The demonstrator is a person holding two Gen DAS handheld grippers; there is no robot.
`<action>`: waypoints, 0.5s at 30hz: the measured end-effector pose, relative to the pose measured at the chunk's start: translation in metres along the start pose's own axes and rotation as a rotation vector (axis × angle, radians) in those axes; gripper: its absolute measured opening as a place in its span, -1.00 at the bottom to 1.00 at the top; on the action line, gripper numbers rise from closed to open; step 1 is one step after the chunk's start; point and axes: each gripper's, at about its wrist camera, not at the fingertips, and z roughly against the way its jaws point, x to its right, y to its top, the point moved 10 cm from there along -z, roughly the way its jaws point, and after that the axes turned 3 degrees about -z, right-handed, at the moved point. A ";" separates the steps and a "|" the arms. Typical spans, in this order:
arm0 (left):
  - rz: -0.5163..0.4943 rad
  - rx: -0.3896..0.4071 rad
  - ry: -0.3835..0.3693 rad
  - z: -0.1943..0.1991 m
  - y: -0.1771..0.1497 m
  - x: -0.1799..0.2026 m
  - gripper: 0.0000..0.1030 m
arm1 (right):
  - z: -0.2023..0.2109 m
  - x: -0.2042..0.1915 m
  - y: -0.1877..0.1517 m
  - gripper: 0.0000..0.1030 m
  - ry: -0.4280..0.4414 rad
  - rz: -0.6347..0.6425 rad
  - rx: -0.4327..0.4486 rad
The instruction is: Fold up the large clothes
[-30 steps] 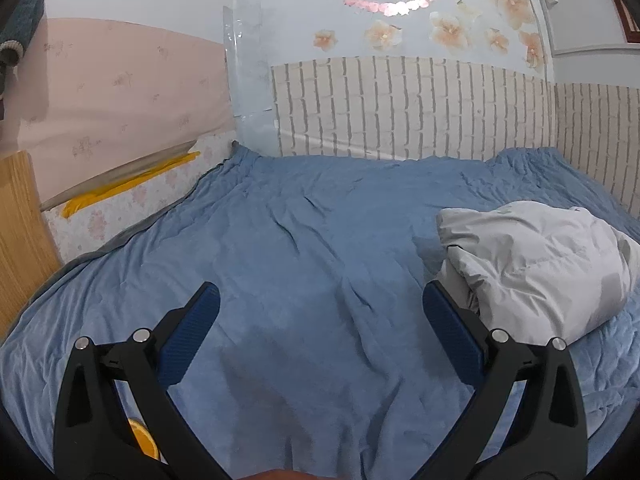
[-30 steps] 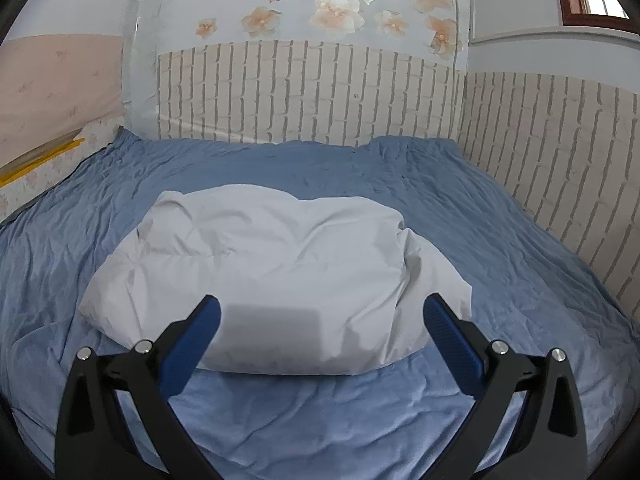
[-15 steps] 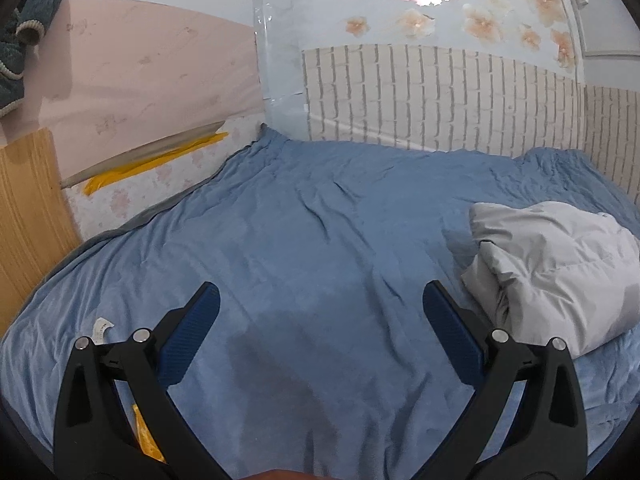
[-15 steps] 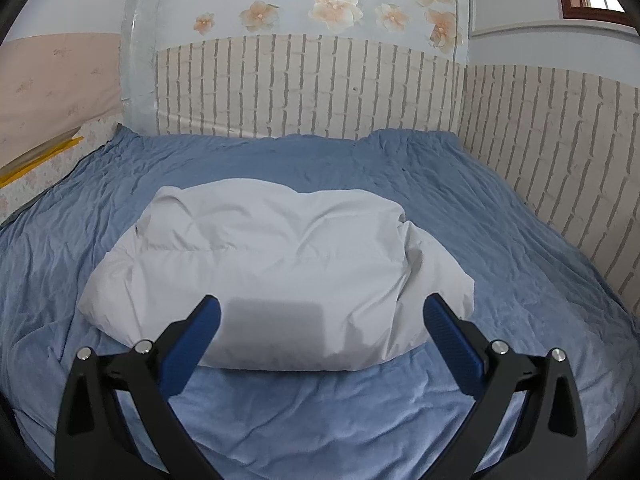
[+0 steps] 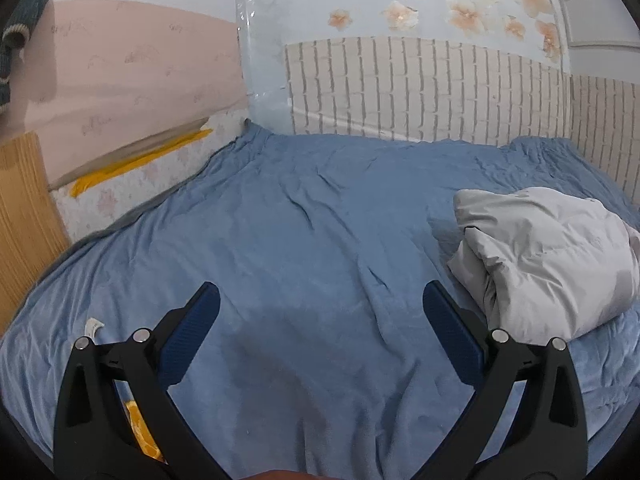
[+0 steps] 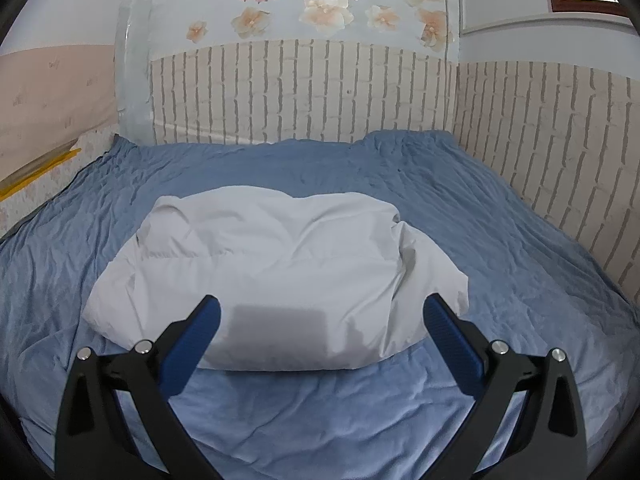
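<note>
Squarely in the right wrist view: a pale grey puffy garment [image 6: 276,280], folded into a thick bundle, lying on the blue bedsheet [image 6: 360,408] toward the near middle of the bed. Smooth along the near edge, creased on top, with a looser flap bulging at the right end. Same garment [image 5: 548,268] at the right edge of the left wrist view, resting on the blue bedsheet [image 5: 280,240] and showing its stacked folded layers on the left side.

Right hand-held gripper [image 6: 320,320] spread wide, holding nothing, hovering just near of the bundle with blue fingers [image 6: 188,340] framing its near edge; contact with the cloth not evident. Left hand-held gripper [image 5: 320,312] likewise spread wide and holding nothing, over bare wrinkled sheet, well apart from the garment on its right.

Farther out: brick-pattern wall panel [image 6: 300,92] along the far and right sides of the bed, flower decals [image 6: 324,8] above it. On the left, a pink padded board [image 5: 120,80], a yellow strip [image 5: 140,160] below it, and a wooden panel [image 5: 24,220] at the near left. Small white tag [image 5: 93,326] on the sheet beside the left finger; something orange [image 5: 140,432] partly hidden below, not identifiable.
</note>
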 end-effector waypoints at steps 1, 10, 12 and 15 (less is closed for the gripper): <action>-0.002 0.002 0.001 0.001 0.000 0.000 0.94 | 0.002 0.001 0.000 0.97 0.000 -0.003 0.003; 0.040 -0.014 -0.014 0.007 -0.007 -0.008 0.94 | 0.023 0.005 0.004 0.97 0.002 -0.038 0.026; 0.044 -0.016 -0.012 0.009 -0.009 -0.010 0.94 | 0.027 0.006 0.005 0.97 0.002 -0.042 0.030; 0.048 -0.010 -0.016 0.013 -0.009 -0.012 0.94 | 0.031 0.005 0.006 0.97 0.002 -0.043 0.034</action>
